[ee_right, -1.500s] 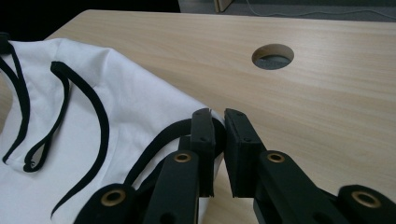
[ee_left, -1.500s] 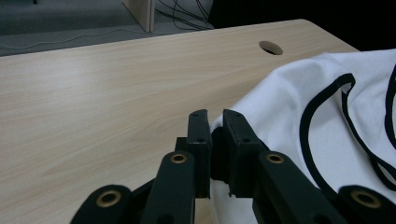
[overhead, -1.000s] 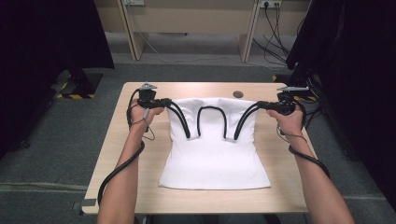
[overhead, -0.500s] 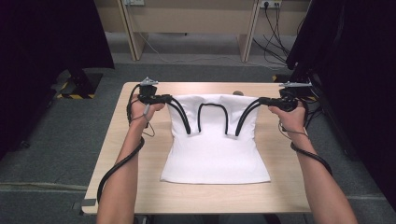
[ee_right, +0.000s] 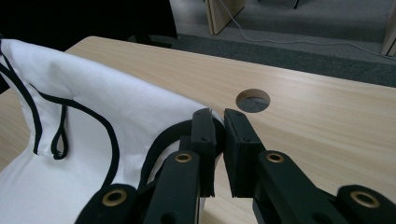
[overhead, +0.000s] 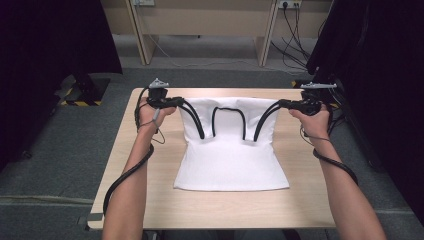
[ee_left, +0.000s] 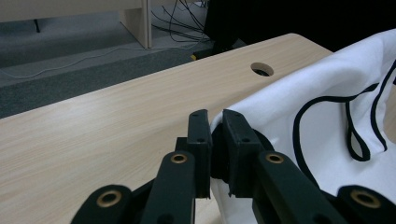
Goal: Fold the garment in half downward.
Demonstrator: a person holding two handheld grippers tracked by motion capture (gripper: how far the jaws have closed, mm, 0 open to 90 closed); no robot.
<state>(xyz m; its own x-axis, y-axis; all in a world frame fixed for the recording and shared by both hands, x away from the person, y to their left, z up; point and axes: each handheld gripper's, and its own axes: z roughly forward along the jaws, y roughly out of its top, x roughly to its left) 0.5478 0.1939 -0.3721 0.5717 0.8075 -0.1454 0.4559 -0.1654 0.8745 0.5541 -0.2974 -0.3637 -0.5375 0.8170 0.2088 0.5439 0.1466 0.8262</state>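
A white sleeveless top with black trim [overhead: 230,160] lies on the wooden table [overhead: 150,200], its shoulder end raised at the far side. My left gripper [overhead: 177,102] is shut on the top's left shoulder strap. In the left gripper view the jaws [ee_left: 215,119] pinch white cloth [ee_left: 327,79] and its black edging. My right gripper [overhead: 285,103] is shut on the right shoulder strap. In the right gripper view the jaws [ee_right: 217,114] clamp the black-trimmed cloth [ee_right: 116,107]. The fabric hangs stretched between the two grippers.
A round cable hole [ee_right: 252,100] sits in the tabletop near the far edge, close to the right gripper. Beyond the table are desk legs [overhead: 142,40] and floor cables [overhead: 295,35]. Dark curtains [overhead: 50,50] flank both sides.
Both hands have shifted slightly toward the far edge, dragging the top with them; its near hem sits a little farther from me. Both grips are unchanged.
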